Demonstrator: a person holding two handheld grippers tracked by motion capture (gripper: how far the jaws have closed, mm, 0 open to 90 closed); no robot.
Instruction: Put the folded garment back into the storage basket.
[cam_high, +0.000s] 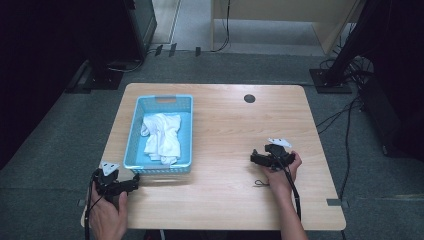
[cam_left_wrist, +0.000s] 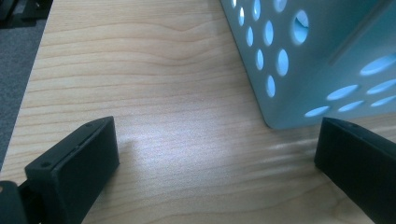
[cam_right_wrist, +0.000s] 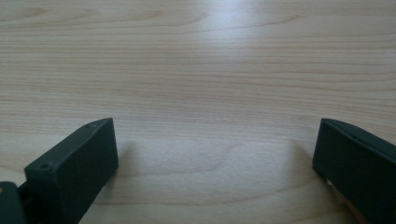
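A white cloth (cam_high: 162, 136) lies bunched in the blue basket (cam_high: 134, 131) at the surface's (cam_high: 235, 130) left. Left tool (cam_high: 134, 181) by its near corner, right tool (cam_high: 253, 157) well apart — both wide, empty. Likely pre-grasp; next, reaching in.

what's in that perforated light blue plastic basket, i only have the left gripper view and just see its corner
Observer: A crumpled white cloth lies inside the light blue plastic basket.
Operator: where's the right gripper
Observer: The right gripper rests on the bare wooden table, well to the basket's right, jaws open.
Operator: anything between its jaws
Observer: No, just bare wood between them.
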